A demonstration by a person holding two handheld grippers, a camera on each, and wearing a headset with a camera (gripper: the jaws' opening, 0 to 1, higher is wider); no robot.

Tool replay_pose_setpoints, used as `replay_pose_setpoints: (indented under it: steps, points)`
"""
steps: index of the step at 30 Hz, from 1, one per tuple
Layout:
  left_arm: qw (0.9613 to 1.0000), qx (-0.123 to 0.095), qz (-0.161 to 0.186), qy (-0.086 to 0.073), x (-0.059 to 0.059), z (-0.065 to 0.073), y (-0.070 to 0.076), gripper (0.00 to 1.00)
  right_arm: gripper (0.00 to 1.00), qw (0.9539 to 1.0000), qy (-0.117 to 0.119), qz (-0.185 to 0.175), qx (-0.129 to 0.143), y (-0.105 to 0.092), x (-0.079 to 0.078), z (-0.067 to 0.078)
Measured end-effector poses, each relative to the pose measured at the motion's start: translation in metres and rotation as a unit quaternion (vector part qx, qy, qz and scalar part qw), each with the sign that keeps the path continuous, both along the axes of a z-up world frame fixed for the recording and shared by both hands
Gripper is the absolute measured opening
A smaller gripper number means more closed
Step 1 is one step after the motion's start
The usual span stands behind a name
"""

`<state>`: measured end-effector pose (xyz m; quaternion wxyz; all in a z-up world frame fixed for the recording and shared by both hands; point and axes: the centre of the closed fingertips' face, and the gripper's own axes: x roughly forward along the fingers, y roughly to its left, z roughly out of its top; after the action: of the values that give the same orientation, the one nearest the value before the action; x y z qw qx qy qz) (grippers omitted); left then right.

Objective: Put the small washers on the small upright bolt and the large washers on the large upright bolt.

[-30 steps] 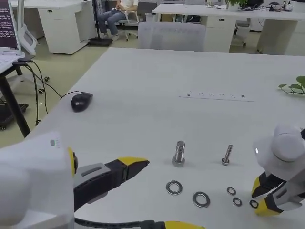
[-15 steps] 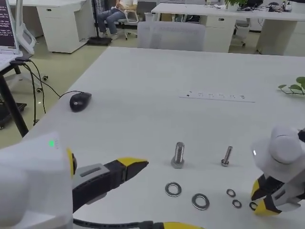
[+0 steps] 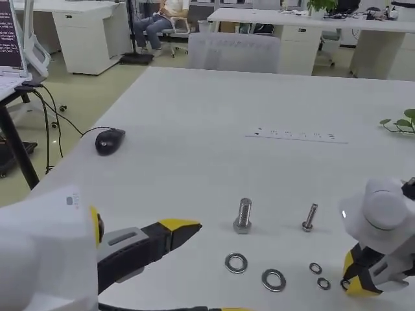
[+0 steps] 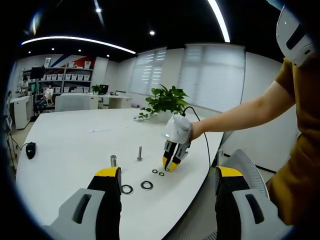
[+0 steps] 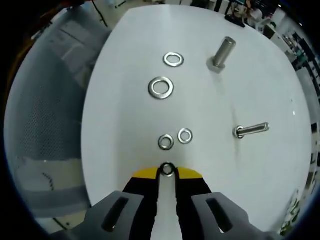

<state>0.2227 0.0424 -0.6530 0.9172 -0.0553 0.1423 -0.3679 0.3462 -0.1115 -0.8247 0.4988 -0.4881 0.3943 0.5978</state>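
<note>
The large upright bolt [image 3: 243, 216] and the small upright bolt [image 3: 310, 218] stand side by side on the white table [image 3: 194, 149]. In front of them lie two large washers [image 3: 236, 262] [image 3: 273, 280] and two small washers [image 3: 315, 268] [image 3: 323, 283]. My right gripper [image 5: 168, 172] points down at the table's near right, shut on a third small washer [image 5: 168, 169] held between its yellow tips. My left gripper [image 4: 169, 172] hovers wide open at the near left, well short of the washers, with nothing between its fingers [image 3: 175, 228].
A black mouse [image 3: 109, 140] with its cable lies at the table's left. A flush power strip [image 3: 297, 135] runs across the far middle. A potted plant [image 3: 402, 122] stands at the right edge. A grey chair [image 3: 233, 52] stands behind the table.
The head view has shifted slightly. Both grippers keep their places relative to the bolts and washers.
</note>
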Motion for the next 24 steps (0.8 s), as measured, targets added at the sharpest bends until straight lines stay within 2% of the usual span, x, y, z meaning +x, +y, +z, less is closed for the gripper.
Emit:
replay_pose_setpoints:
  steps: [7, 10, 13, 17, 24]
  points:
    - [1.0000, 0.001, -0.001, 0.002, -0.001, -0.001, 0.000, 0.76, 0.12, 1.0000, -0.001, -0.005, -0.001, -0.001, 0.001, 0.001]
    - [1.0000, 0.002, -0.002, 0.001, -0.001, 0.000, 0.000, 0.76, 0.12, 0.9999, 0.000, -0.013, 0.007, 0.003, 0.006, 0.009]
    - [1.0000, 0.000, -0.001, 0.001, 0.000, 0.000, 0.000, 0.76, 0.12, 0.9998, -0.008, -0.012, 0.015, 0.010, 0.012, 0.023]
    - [1.0000, -0.001, -0.001, 0.000, 0.000, 0.000, 0.000, 0.76, 0.12, 0.9996, -0.020, -0.008, 0.020, 0.019, 0.021, 0.034]
    - [1.0000, -0.004, 0.000, 0.000, 0.001, -0.001, 0.001, 0.76, 0.12, 0.9991, -0.032, -0.003, 0.026, 0.032, 0.029, 0.043]
